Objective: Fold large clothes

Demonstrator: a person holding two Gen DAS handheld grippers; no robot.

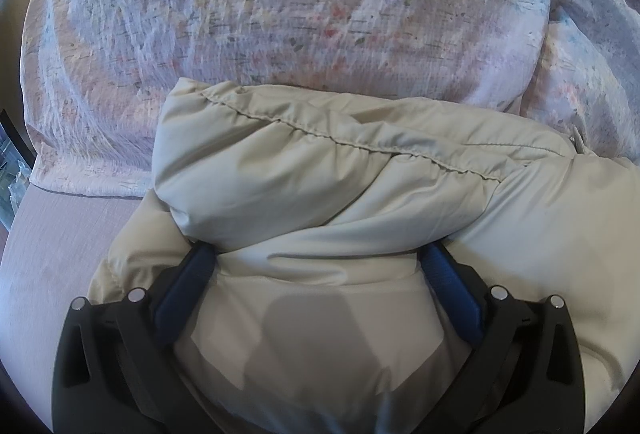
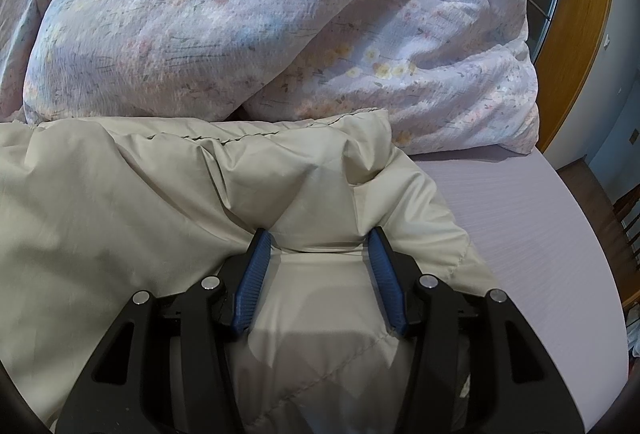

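floral duvet (image 1: 280, 14) (crumpled) | lilac sheet (image 2: 520, 234) | wooden frame (image 2: 580, 34)

A beige padded jacket (image 1: 360, 170) of smooth, faintly sheened woven cloth, puffed and stitched along puckered seams, lies on a bed whose lilac sheet (image 2: 520, 234) looks matt and finely ribbed. Behind it, a floral duvet (image 1: 280, 2) shows a crinkled, seersucker-like cotton weave, while glossy varnished wood (image 2: 576, 46) frames the room's edge. The left gripper (image 1: 318, 254) and right gripper (image 2: 320, 238) are matt black plastic with shiny metal pins, their jaws faced with ridged blue rubbery pads (image 2: 252, 286).
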